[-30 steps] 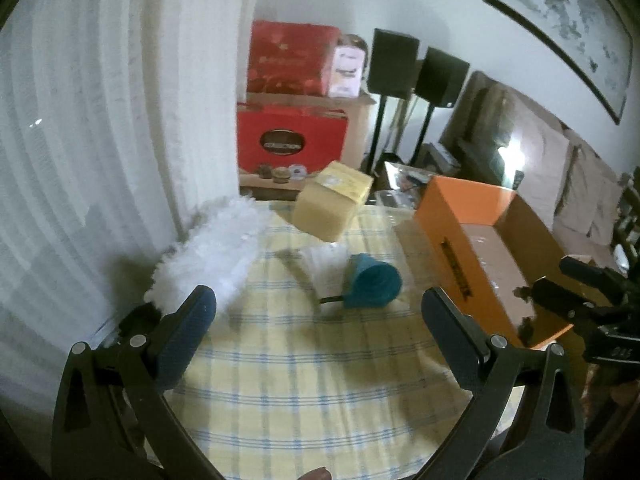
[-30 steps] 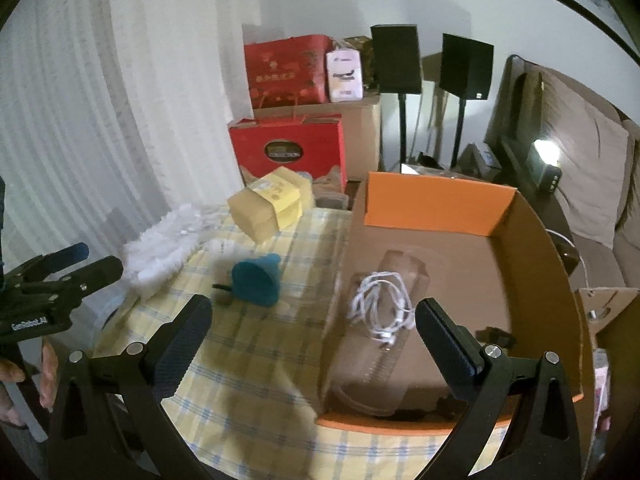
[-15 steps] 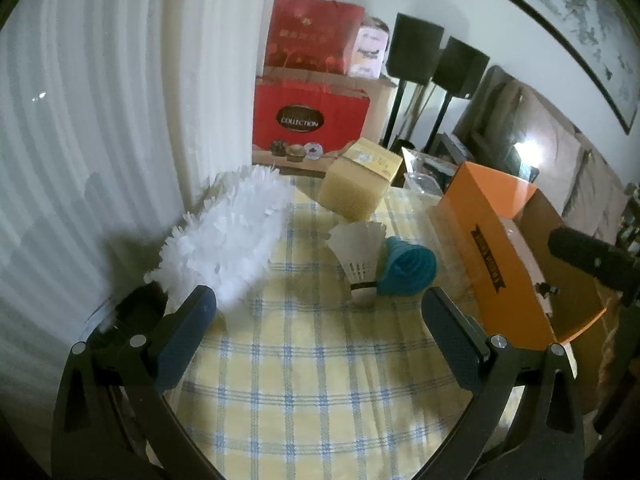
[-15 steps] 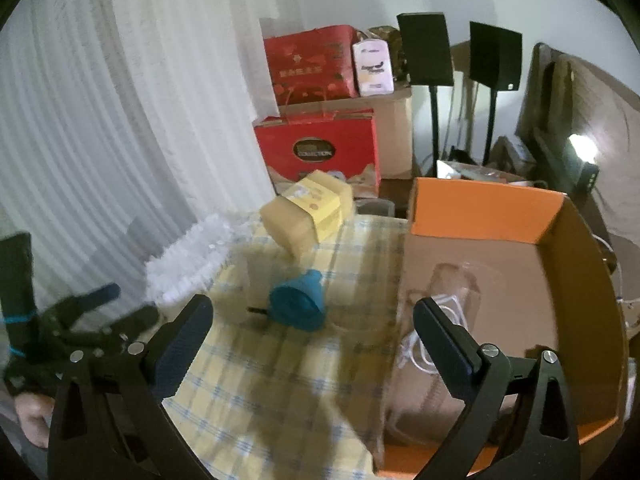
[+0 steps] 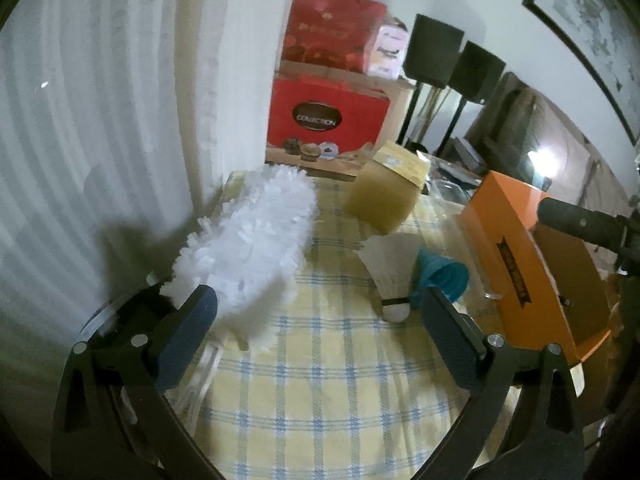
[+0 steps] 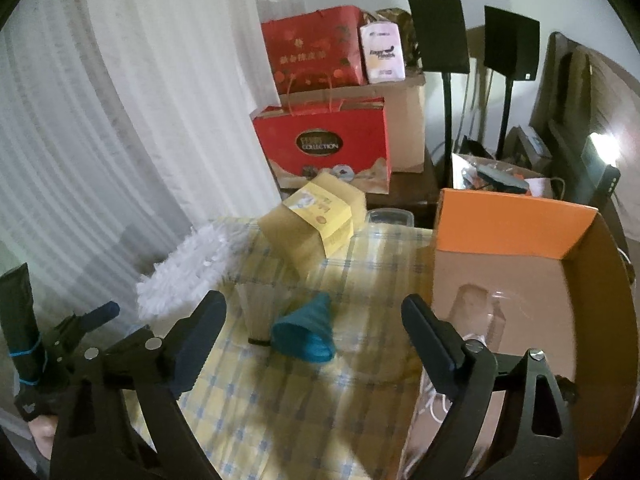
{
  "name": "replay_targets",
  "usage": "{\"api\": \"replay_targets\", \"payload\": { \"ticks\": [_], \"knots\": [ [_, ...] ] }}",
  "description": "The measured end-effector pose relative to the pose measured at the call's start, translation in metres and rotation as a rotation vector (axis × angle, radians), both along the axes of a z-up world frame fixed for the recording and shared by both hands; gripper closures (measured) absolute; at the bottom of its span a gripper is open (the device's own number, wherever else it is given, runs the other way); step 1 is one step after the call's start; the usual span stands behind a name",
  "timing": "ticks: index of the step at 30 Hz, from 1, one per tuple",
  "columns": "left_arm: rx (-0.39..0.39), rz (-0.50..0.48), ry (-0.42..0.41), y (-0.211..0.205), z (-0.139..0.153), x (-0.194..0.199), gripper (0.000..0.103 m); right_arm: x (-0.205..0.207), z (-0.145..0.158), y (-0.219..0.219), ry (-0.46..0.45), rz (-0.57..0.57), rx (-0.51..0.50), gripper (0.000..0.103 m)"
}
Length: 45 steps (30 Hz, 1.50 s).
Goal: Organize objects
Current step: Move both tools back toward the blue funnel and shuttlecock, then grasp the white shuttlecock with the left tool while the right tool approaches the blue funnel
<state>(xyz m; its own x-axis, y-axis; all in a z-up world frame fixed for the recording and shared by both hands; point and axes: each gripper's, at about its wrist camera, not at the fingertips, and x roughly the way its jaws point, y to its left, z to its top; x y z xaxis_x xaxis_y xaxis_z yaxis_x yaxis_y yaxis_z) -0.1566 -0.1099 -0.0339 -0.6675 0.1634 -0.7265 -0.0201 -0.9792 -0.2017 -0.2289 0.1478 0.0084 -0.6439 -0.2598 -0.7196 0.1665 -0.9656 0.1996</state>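
Clutter sat on a yellow checked tablecloth (image 5: 320,364) waiting to go into the orange box (image 6: 516,232), which stood open at the right of the right-wrist frame with a white cable (image 6: 432,400) already lying on its floor.

The left gripper (image 5: 320,320) hung over the near part of the cloth with its jaws spread wide and nothing between them. The right gripper (image 6: 312,328) was likewise spread and empty.

Centre of the left-wrist frame, a white shuttlecock (image 5: 390,268) lay on its side, cork end toward the camera and skirt pointing away, so its long axis ran roughly along the line of the fingers. Touching it on the right was a teal cone-shaped cup (image 5: 442,278), also on its side. In the right-wrist view that cup (image 6: 306,334) sat dead centre between the two fingers, open mouth toward the lower part of the frame, narrow end pointing up.

A white fluffy duster (image 5: 248,248) stretched from the left finger toward the upper middle of the left-wrist frame, its long axis diagonal, its near end just beside that finger. A yellow carton (image 5: 386,196) stood behind the shuttlecock.

My judgement: the right gripper was better lined up on the cup, and closer to the box; the left was nearer the duster. Which would go first cannot be told.
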Motion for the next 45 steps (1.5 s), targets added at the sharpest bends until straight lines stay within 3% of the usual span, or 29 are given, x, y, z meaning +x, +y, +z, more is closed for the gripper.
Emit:
{"api": "replay_targets", "payload": {
  "ticks": [7, 13, 20, 24, 38, 45],
  "knots": [
    [0.024, -0.024, -0.017, 0.009, -0.010, -0.017, 0.013, -0.028, -0.009, -0.008, -0.047, 0.017, -0.009, 0.027],
    [0.075, -0.052, -0.048, 0.025, -0.019, -0.039, 0.026, -0.035, -0.030, -0.016, -0.112, 0.039, 0.008, 0.046],
    [0.121, -0.088, -0.092, 0.045, -0.031, -0.061, 0.027, -0.020, -0.046, -0.031, -0.121, 0.079, 0.183, 0.055],
    [0.130, -0.091, -0.117, 0.053, -0.040, -0.074, 0.031, -0.020, -0.062, -0.038, -0.150, 0.114, 0.215, 0.064],
    [0.159, -0.089, -0.195, 0.062, -0.066, -0.097, 0.048, -0.026, -0.082, -0.059, -0.143, 0.173, 0.321, 0.078],
    [0.197, -0.098, -0.213, 0.062, -0.070, -0.101, 0.063, -0.031, -0.086, -0.061, -0.142, 0.184, 0.348, 0.086]
  ]
}}
